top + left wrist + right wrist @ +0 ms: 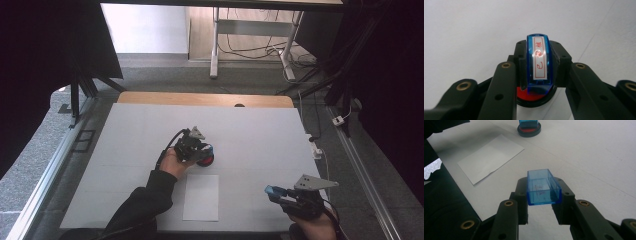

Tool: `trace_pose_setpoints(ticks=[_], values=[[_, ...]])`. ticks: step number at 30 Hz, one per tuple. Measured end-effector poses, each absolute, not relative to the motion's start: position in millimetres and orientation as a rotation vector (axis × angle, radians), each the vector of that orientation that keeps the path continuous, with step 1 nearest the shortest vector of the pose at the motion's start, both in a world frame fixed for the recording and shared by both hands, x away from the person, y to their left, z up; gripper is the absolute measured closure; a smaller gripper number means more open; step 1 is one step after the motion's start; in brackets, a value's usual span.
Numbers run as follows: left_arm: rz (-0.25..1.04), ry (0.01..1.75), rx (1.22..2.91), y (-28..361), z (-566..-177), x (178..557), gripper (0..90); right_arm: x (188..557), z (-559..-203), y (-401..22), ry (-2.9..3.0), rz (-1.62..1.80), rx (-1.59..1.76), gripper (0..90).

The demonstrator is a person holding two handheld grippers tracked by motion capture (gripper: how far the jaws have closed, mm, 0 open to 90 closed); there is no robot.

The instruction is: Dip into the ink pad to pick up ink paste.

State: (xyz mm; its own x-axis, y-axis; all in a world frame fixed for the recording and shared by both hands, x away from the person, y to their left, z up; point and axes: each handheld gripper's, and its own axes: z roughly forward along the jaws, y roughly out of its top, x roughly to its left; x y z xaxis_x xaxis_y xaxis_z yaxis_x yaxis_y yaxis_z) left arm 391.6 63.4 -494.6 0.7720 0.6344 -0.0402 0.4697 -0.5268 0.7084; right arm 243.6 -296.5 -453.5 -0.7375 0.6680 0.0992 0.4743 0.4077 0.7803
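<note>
Taking the sheet of paper (201,197) near the front edge of the table (125,130) as the landmark: just beyond its far edge, the left gripper (204,150) is clamped on a blue stamp (539,62), which stands pressed into a round black ink pad (534,98) with a red inking face. In the left gripper view the stamp's labelled top runs straight away along the jaws, so its long axis lines up with the gripper. The paper lies directly toward the person from the pad, the short way for the left hand. To the paper's right, well apart from it, the right gripper (274,192) grips an empty blue stamp cap (543,187), its open mouth turned toward that gripper's camera. My guess is the stamp goes to the paper next.
</note>
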Motion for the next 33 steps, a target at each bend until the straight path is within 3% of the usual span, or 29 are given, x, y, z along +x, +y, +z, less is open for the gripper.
trace_pose_setpoints(ticks=[33], values=[[0.296, 0.735, 2.151, 80, -445, 355, 69.9, 243, -453, -298, 2.426, 1.243, 1.007, 68.6]])
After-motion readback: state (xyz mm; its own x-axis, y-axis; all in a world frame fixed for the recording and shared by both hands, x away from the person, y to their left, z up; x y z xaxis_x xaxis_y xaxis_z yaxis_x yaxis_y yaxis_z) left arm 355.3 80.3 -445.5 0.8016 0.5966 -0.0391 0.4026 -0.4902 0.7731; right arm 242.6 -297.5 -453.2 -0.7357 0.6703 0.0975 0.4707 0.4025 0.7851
